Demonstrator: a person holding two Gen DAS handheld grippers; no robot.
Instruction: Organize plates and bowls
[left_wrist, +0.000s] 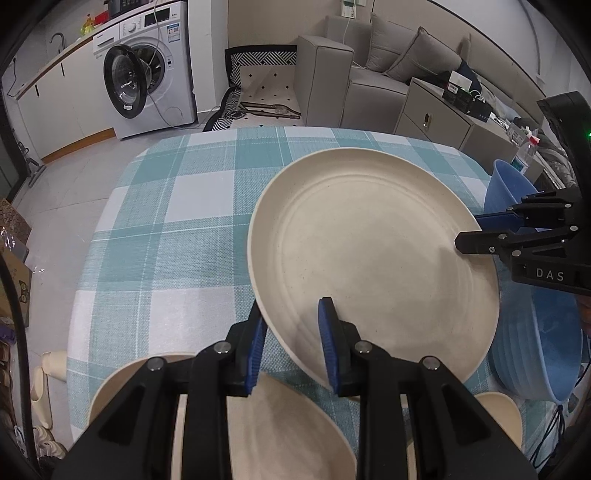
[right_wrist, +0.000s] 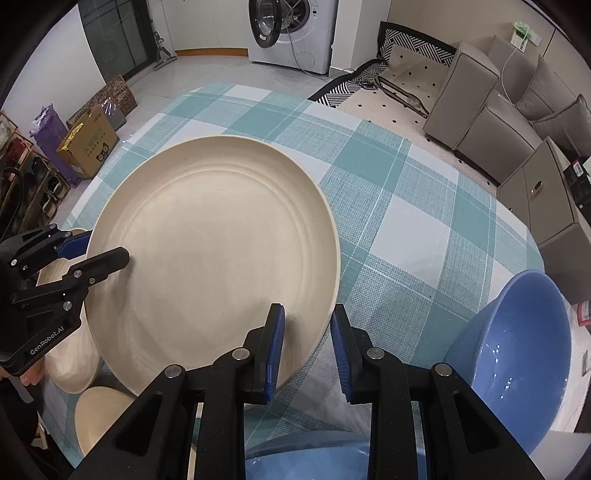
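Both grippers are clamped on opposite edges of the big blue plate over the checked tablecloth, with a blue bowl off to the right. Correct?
Not quite: the plate is cream, not blue, as the right wrist view shows. The left gripper and right gripper do clamp its opposite edges over the checked tablecloth, with the blue bowl to the right.

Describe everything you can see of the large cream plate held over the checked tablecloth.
The large cream plate is round and matte, faintly speckled, with concentric ridges inside a shallow raised rim. It looks empty and clean. It is tilted above the teal-and-white checked tablecloth, apparently lifted clear. The left gripper and right gripper each pinch its rim on opposite sides, one blue pad above and one below.
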